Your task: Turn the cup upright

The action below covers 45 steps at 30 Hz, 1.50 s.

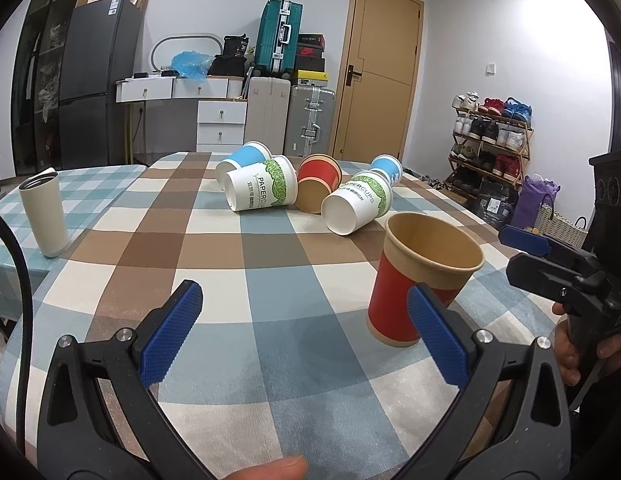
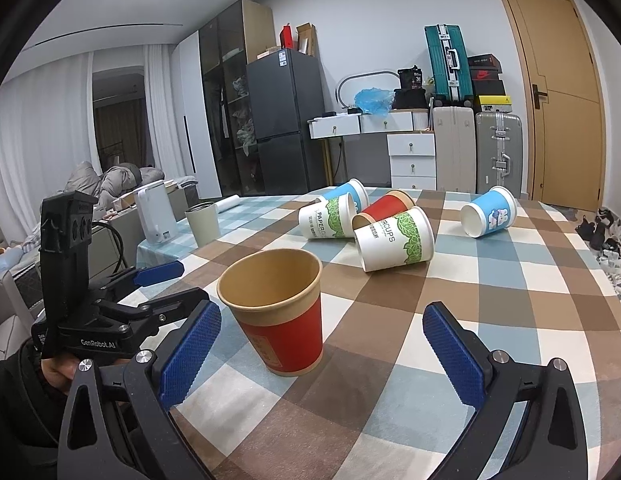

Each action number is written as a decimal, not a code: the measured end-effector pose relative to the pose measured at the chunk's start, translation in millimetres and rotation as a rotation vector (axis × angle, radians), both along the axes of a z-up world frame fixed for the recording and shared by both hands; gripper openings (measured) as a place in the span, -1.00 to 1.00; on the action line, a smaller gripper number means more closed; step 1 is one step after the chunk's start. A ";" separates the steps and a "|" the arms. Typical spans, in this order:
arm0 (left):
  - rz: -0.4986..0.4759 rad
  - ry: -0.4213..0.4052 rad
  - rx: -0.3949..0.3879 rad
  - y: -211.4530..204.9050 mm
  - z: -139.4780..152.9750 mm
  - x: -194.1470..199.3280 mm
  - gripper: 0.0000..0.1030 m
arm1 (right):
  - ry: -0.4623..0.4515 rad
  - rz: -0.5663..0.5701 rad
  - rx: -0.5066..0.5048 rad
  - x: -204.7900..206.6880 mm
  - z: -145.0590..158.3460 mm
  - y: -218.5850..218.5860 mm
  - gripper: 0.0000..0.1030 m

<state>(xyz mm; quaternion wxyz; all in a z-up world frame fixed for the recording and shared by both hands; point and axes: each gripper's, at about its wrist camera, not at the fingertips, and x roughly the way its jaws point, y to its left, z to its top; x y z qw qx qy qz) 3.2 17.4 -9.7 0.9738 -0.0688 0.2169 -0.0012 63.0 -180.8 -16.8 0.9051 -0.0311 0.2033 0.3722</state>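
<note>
A red and tan paper cup (image 1: 420, 280) stands upright on the checked tablecloth; it also shows in the right wrist view (image 2: 280, 312). My left gripper (image 1: 306, 332) is open and empty, with the cup just beyond its right finger. My right gripper (image 2: 322, 348) is open and empty, with the cup between and just ahead of its fingers, nearer the left one. Behind lie several cups on their sides: a white and green one (image 1: 264, 188), a red one (image 1: 318, 182), another white and green one (image 1: 358, 208) and two blue ones (image 1: 244, 160) (image 2: 488, 216).
A beige tumbler (image 1: 44, 214) stands at the table's left side, with a white kettle (image 2: 154, 210) beyond it. The right gripper (image 1: 566, 268) shows at the right edge of the left wrist view; the left gripper (image 2: 150, 284) shows at the left of the right wrist view.
</note>
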 end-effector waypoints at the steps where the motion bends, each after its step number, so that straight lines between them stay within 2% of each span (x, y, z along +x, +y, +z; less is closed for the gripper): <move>1: 0.000 0.000 0.000 0.1 -0.1 0.0 0.98 | 0.001 -0.001 0.000 0.2 -0.1 0.2 1.00; 45: 0.009 -0.007 0.013 0.6 2.4 -4.5 0.98 | 0.006 0.003 -0.010 2.0 -3.4 3.7 1.00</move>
